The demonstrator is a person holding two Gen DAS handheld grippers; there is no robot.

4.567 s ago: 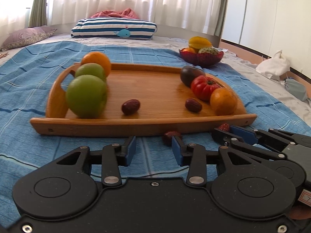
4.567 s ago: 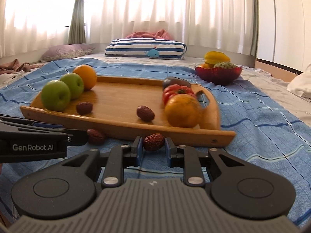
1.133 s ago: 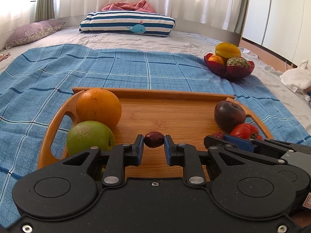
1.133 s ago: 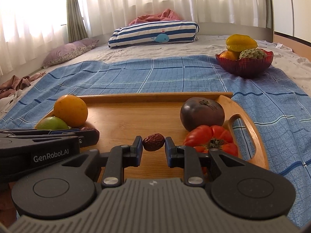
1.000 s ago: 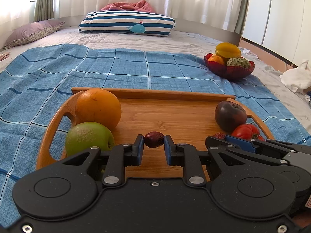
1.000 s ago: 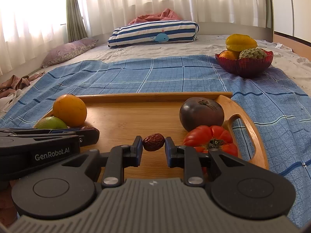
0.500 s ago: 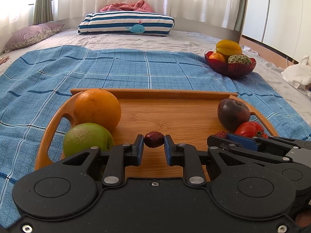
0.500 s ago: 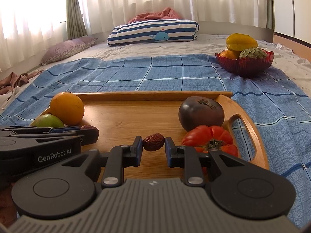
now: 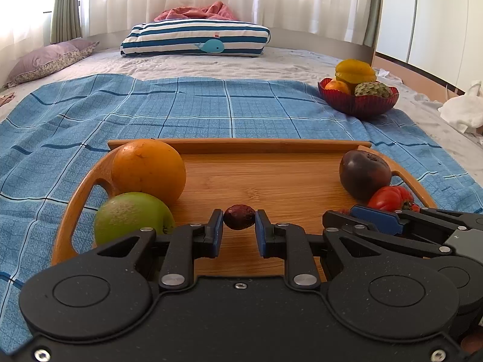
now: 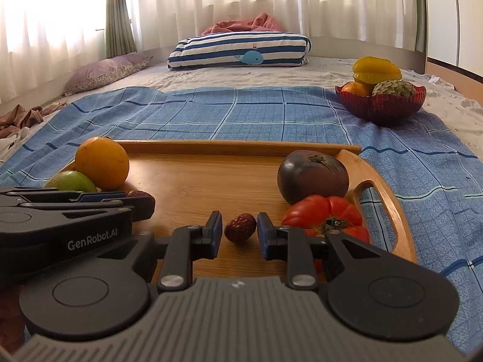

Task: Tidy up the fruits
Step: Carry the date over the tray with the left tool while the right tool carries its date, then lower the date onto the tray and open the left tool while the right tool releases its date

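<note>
Over the wooden tray [image 9: 271, 178] on the blue blanket [image 9: 181, 111], my left gripper [image 9: 239, 229] pinched one red date [image 9: 239, 217]. My right gripper [image 10: 238, 231] was opening, its pads just off the other date [image 10: 240, 227], near the red tomato [image 10: 326, 214].

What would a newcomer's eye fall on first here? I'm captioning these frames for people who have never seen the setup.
Probably the wooden tray on the blue checked blanket, with an orange and a green apple at its left end and a dark tomato and a red tomato at its right. Next, the left gripper pinching one dried date, while the right gripper opens around another date.
</note>
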